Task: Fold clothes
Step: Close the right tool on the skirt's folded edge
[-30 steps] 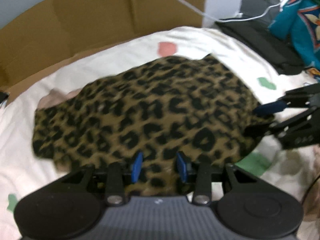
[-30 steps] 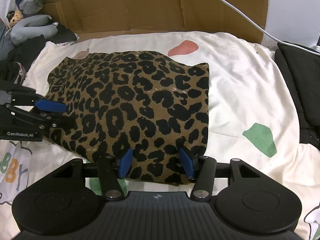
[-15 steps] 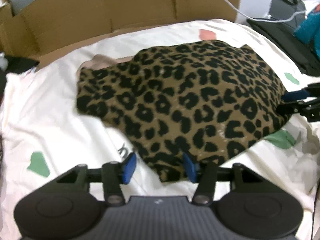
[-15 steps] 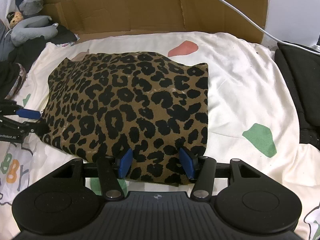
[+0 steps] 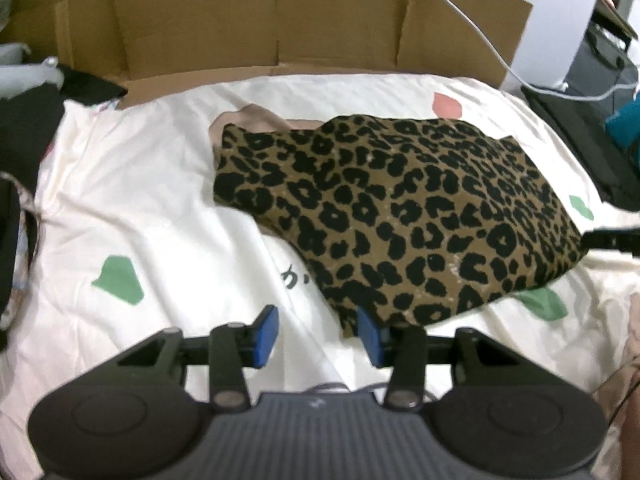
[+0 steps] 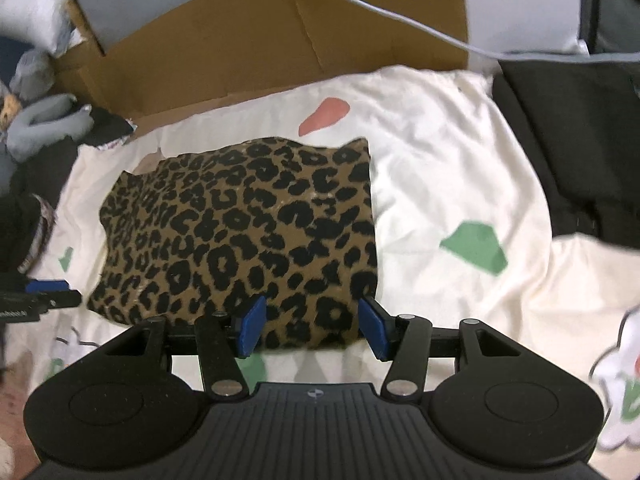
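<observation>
Now that both claws have let go and drawn back, the leopard-print garment (image 6: 240,232) lies folded into a compact block on the cream bedsheet (image 6: 440,168), just in front of the cardboard box (image 6: 280,28). A second ago the left claw (image 5: 316,334) had the near hem between its blue pads; now it stands open over bare sheet, beside the garment's near corner. Across the near edge, the right claw (image 6: 312,326) gapes wide too, fabric showing between its pads but ungripped. My read: this fold is set.
</observation>
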Demonstrator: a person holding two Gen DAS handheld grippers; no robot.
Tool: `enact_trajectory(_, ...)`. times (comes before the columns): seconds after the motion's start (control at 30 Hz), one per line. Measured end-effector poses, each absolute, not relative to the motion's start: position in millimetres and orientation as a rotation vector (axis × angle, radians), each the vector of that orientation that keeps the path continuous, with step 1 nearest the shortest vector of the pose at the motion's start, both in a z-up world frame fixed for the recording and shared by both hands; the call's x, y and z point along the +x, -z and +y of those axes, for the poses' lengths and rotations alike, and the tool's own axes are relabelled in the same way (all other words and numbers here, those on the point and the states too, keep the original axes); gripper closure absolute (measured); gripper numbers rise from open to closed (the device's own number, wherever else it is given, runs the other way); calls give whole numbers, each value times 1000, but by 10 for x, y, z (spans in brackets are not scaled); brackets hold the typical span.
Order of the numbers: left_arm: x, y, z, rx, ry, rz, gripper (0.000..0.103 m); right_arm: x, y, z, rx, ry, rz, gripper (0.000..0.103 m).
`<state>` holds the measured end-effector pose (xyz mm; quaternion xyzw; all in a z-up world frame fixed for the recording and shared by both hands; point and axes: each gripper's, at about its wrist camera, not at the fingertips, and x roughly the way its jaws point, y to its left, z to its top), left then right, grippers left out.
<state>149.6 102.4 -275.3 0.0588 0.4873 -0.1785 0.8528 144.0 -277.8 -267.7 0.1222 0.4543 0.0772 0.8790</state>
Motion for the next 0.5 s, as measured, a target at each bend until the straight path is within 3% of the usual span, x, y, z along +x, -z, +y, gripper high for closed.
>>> enact_trajectory(0.3,1497,2863,952,43,428,1043,60,1354,2939,-2976,532,-119,1017,47)
enact_trajectory(0.5,1535,2951,943,20,432,1060,64,1384,3122,-3084,654,-78,1021,55)
